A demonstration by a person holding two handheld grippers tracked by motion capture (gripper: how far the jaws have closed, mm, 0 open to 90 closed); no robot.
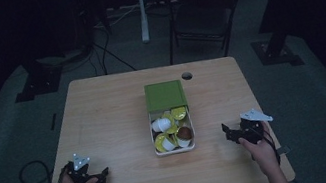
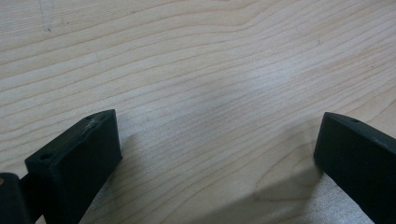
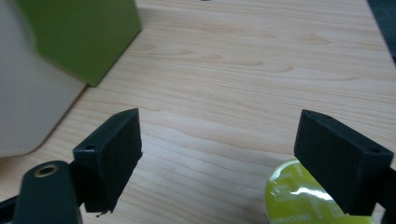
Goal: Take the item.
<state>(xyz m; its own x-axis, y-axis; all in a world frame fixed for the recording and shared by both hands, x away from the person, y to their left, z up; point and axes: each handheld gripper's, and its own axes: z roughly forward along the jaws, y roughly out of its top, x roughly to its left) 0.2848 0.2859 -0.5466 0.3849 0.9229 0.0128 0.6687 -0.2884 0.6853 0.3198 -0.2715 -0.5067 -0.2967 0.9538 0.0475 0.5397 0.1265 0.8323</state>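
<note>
Right gripper: jaws spread, nothing pinched.
The yellow-lidded capsule lies on the table beneath my right-hand finger, unpinched; left gripper is spread too.

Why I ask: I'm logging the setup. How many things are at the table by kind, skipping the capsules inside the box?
Grippers: 2 (left gripper, right gripper)
Green-lidded box: 1
Yellow-topped capsule outside the box: 1
Total: 4

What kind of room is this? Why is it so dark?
Probably a lab or studio for recording. A wooden table stands lit in a dark room, with black stands and cables on the floor, and a folding chair behind.
</note>
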